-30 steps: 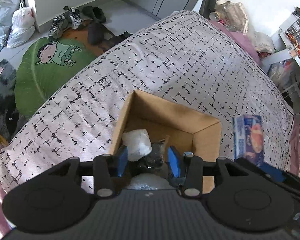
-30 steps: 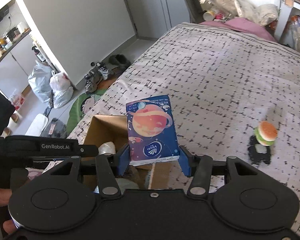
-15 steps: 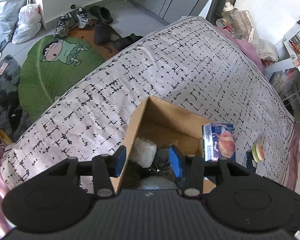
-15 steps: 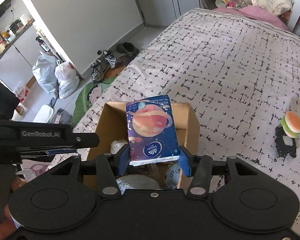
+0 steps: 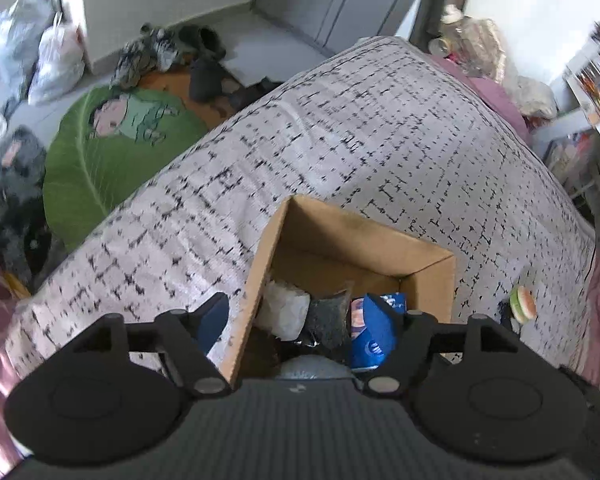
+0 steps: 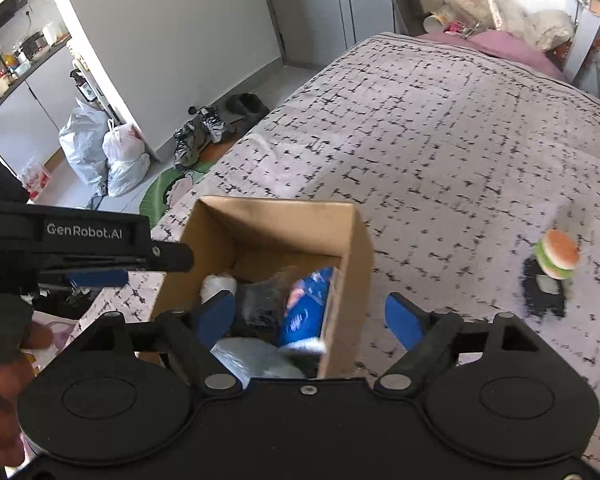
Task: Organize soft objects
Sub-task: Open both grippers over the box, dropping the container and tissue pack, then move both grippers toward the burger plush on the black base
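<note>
Both grippers, left gripper point(image 5: 296, 320) and right gripper point(image 6: 310, 316), have just been opening and grip nothing; I see the blue tissue pack point(image 6: 306, 308) dropped inside the cardboard box point(image 6: 352, 248), burger toy point(image 6: 558, 254) at three o'clock.

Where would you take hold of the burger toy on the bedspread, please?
Across the bun's sides, coming from above: the burger toy sits apart from the cardboard box on the open bedspread, its rounded bun uppermost, the black part beneath it unclear.
</note>
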A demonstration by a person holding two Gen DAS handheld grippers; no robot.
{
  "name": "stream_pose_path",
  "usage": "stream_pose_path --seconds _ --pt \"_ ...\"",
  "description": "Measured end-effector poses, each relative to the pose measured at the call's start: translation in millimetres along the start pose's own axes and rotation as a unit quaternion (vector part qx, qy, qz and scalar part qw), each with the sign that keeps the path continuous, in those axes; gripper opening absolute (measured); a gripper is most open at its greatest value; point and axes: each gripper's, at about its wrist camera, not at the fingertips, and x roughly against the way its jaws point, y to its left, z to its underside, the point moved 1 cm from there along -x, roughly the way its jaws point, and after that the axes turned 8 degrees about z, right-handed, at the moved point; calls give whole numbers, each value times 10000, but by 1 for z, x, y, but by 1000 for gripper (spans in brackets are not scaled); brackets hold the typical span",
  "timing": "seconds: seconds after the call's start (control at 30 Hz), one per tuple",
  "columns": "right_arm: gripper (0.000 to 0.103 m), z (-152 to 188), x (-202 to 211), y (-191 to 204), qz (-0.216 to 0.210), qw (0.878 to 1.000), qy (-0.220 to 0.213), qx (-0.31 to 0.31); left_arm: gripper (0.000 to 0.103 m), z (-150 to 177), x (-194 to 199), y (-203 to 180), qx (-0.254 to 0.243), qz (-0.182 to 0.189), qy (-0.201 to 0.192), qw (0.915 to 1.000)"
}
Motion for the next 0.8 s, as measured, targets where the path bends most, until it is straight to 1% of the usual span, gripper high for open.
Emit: stream_pose_path --seconds 0.07,0.2,0.3,0.37,0.47,0.6,0.67,0.8 --pt "89 2 6 -9 40 9999 -61 -73 79 2 0 -9 -226 -69 12 9997" --pt "99 6 18 -27 102 9994 -280 -182 81 7 1 -25 -390 -43 133 9991" --pt "103 9 25 -36 61 9993 -340 -136 83 12 3 -36 -552 -94 82 9984" --pt "103 11 30 -40 65 9992 -383 -96 87 15 5 -43 -588 -62 86 9982" --pt "103 15 35 -46 70 9989 -457 -61 90 19 9 -52 -611 -8 60 9981" --pt "103 19 42 -62 111 9984 -523 -187 92 23 12 -65 -658 43 27 9978" --pt "103 21 44 -70 112 9981 -552 -251 96 25 12 -72 -689 46 13 9976" --pt "103 24 53 -86 225 9968 -703 -300 96 30 11 -87 -779 36 -16 9970"
